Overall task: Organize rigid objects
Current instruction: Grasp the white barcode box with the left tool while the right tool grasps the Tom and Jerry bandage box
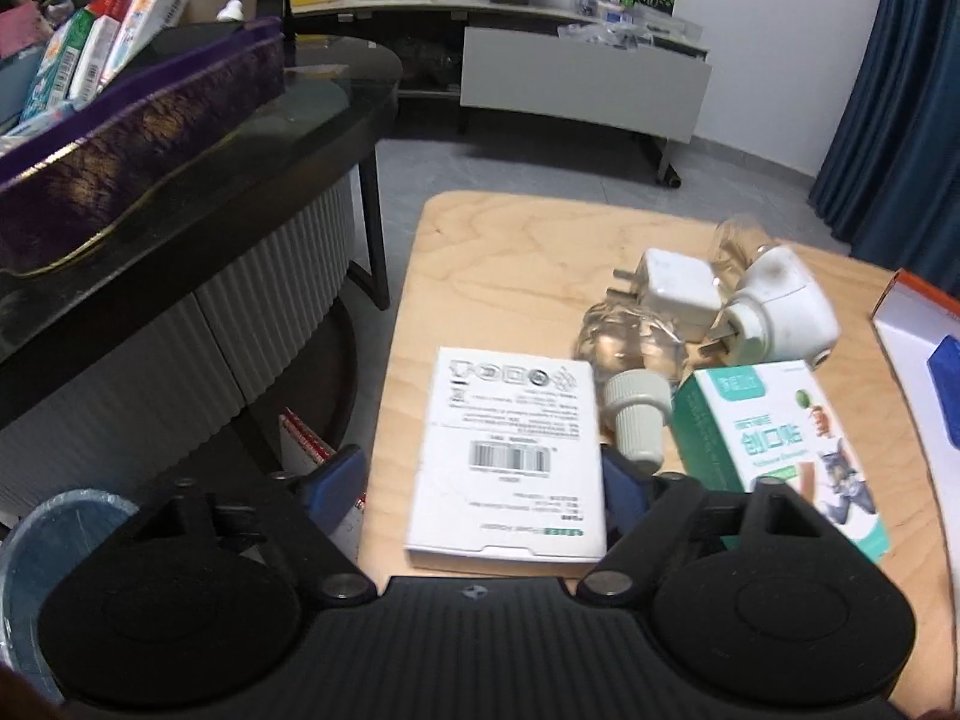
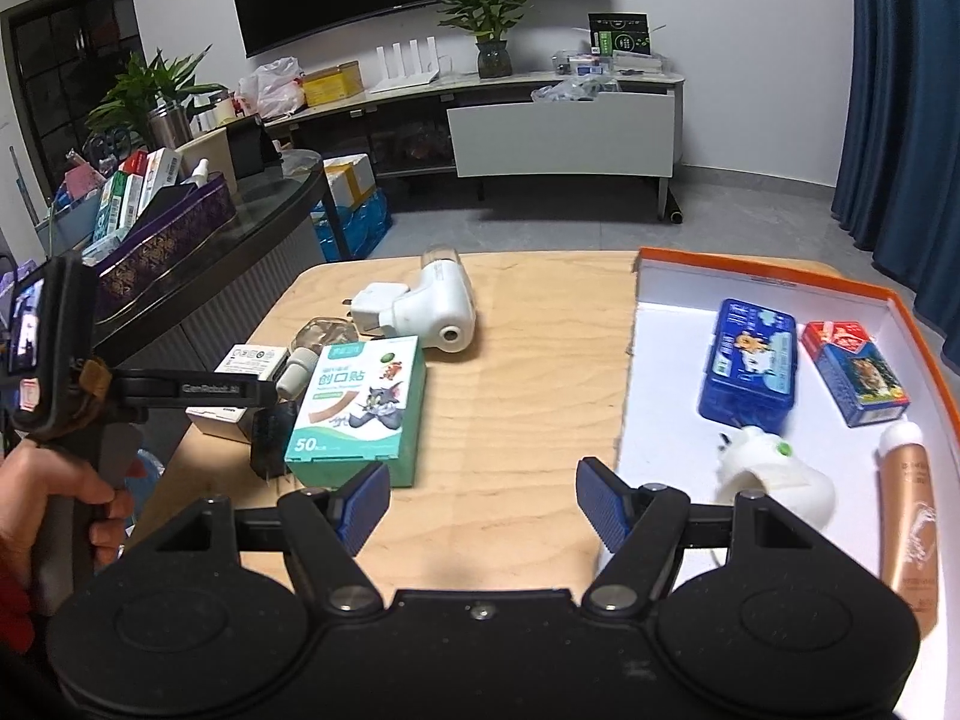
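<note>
Unsorted white box (image 1: 507,450), lower centre of the left view, on the tabletop (image 1: 510,252) between the left tool's (image 1: 483,480) part-open pads, apparently for grasping; right tool (image 2: 483,501) part-open, empty, beside the orange-rimmed tray (image 2: 660,396) holding sorted items.

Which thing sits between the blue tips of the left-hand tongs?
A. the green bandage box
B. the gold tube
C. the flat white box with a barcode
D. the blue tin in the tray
C: in the left wrist view the white box with the barcode lies between the blue tips of the left tongs, while the green bandage box sits off to its right.
</note>
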